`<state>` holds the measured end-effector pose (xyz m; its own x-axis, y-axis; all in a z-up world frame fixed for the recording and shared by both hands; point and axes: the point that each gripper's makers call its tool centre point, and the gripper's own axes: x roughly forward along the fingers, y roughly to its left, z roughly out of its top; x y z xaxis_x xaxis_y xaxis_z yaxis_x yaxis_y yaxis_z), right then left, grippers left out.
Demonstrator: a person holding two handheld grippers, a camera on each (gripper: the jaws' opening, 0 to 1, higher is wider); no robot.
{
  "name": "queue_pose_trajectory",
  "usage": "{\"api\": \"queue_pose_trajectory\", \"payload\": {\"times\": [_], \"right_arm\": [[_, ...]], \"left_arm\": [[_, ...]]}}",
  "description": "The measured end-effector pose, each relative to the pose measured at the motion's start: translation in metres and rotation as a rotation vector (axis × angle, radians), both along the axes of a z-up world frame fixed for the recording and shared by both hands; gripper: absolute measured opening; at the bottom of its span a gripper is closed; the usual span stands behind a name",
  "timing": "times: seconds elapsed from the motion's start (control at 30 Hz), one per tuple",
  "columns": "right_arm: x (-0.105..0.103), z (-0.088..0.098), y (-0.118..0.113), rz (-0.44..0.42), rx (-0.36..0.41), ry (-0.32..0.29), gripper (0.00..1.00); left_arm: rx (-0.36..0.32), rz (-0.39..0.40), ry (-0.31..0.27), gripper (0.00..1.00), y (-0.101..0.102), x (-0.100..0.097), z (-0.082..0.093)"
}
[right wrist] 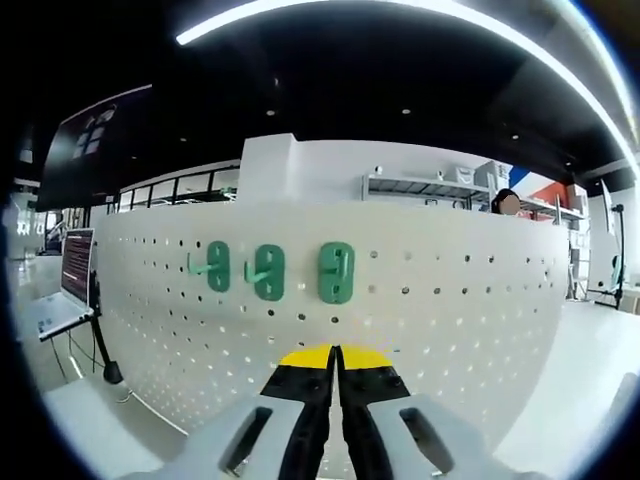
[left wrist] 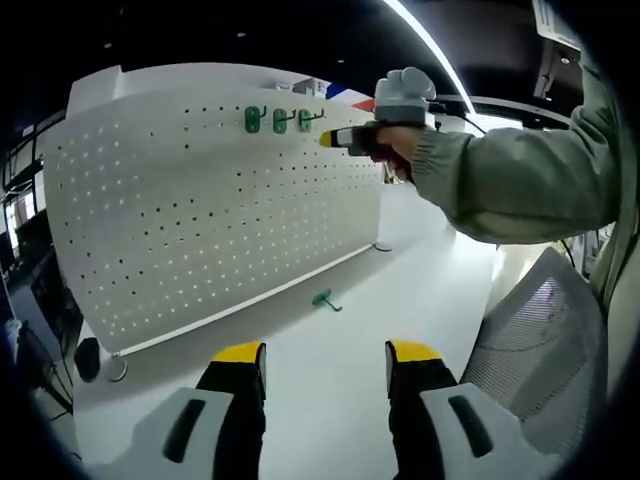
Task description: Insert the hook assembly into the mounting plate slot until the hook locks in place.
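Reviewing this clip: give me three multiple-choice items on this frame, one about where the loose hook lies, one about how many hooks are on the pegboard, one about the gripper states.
1. Where is the loose green hook?
A. On the white table in front of the pegboard
B. Hanging on the pegboard
C. Between the left gripper's fingers

2. How many green hooks are mounted on the pegboard?
A. One
B. Three
C. Five

3. What state is the right gripper in?
A. Wide open
B. Shut, with nothing visible between its fingers
C. Shut on a green hook

Answers: 1 A, it lies on the table near the board's foot. 2 B, three sit in a row near the top. 3 B, the yellow tips meet; the left gripper is open.
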<state>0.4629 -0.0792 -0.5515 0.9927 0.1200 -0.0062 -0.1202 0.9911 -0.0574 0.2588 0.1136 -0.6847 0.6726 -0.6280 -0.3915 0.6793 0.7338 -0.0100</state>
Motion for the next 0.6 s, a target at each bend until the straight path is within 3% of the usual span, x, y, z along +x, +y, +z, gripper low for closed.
{"api": "queue_pose_trajectory", "payload": {"times": [0.37, 0.6], "right_arm": [[-0.020, -0.026, 0.007, 0.042, -0.015, 0.078, 0.03], [-0.033, -0.049, 0.010, 0.068, -0.033, 0.155, 0.11]], "left_arm": [[0.004, -0.002, -0.012, 0.49, -0.001, -0.002, 0.004], [0.006, 0.002, -0.020, 0.49, -0.001, -0.004, 0.006]]}}
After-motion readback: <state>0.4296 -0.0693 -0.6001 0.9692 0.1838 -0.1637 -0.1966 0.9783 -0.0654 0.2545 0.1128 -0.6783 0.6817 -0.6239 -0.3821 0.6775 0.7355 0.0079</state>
